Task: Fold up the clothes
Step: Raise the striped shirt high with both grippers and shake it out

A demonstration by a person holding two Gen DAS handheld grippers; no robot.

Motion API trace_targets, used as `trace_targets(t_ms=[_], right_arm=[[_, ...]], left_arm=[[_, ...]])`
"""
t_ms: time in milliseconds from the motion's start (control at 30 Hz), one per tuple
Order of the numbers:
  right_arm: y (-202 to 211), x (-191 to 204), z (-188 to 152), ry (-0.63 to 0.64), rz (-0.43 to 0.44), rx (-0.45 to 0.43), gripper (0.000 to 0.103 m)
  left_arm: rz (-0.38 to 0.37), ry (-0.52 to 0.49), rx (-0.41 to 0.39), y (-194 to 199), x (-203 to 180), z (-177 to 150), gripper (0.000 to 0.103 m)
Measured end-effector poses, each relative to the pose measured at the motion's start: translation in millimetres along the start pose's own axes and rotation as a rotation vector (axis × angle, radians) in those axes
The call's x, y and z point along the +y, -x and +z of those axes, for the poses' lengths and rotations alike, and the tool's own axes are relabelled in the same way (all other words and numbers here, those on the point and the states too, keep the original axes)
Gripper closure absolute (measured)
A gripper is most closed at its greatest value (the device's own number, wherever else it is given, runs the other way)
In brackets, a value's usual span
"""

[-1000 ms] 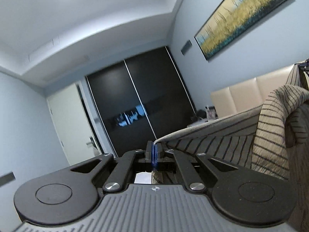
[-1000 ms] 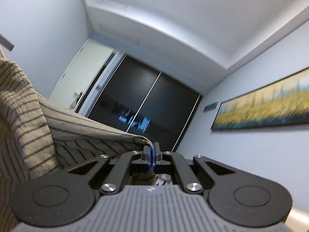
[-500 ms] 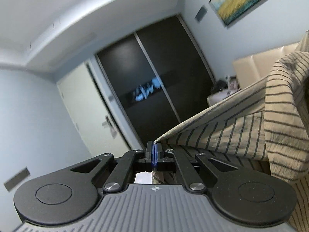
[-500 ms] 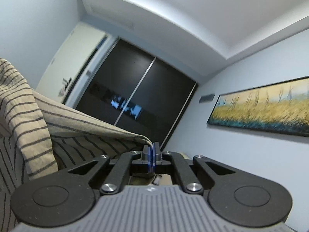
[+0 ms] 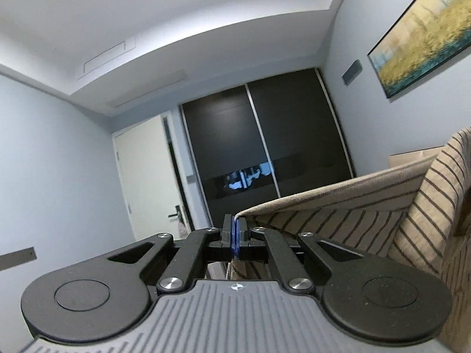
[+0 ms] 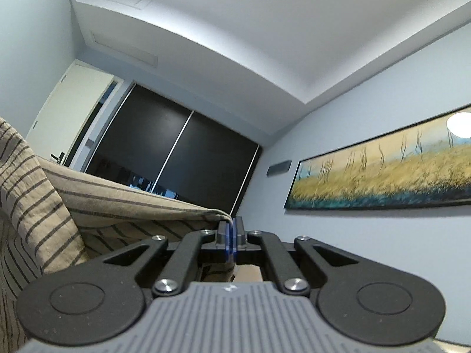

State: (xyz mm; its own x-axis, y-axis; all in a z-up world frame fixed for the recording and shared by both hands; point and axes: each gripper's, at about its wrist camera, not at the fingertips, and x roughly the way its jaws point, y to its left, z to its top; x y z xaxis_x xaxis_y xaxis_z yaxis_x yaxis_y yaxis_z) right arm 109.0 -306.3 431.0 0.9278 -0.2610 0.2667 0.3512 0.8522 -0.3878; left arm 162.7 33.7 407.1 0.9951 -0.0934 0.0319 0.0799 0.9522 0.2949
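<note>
Left claw (image 5: 235, 235): clamped tight on one corner of striped garment (image 5: 368, 214) | Right claw (image 6: 231, 239): clamped tight on opposite corner (image 6: 117, 206) | Garment: held aloft, top edge stretched between claws, remainder hanging | Background: dark wardrobe (image 5: 265, 147), framed painting (image 6: 382, 170)

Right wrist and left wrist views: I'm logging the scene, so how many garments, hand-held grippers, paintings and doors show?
Striped garment: 1
Hand-held grippers, left hand-held gripper, right hand-held gripper: 2
Painting: 1
White door: 1
Dark sliding wardrobe doors: 2
Total: 7
</note>
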Motion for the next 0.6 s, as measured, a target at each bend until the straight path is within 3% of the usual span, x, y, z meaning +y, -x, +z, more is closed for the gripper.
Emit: trace_targets(t_ms=[133, 233, 500, 600], right_arm=[[20, -13, -20, 0.016, 0.069, 0.014, 0.101], [50, -11, -60, 0.018, 0.156, 0.076, 0.101], [130, 5, -172, 0.019, 0.372, 0.261, 0.101], [153, 16, -219, 0.009, 0.447, 0.368, 0.101]], left_arm=[[-0.063, -0.053, 0.043, 5, -3, -27, 0.103], [-0.129, -0.113, 0.085, 28, -10, -67, 0.103], [-0.301, -0.183, 0.330, 72, -34, -201, 0.103], [-0.377, -0.190, 0.441, 84, -44, -249, 0.103]])
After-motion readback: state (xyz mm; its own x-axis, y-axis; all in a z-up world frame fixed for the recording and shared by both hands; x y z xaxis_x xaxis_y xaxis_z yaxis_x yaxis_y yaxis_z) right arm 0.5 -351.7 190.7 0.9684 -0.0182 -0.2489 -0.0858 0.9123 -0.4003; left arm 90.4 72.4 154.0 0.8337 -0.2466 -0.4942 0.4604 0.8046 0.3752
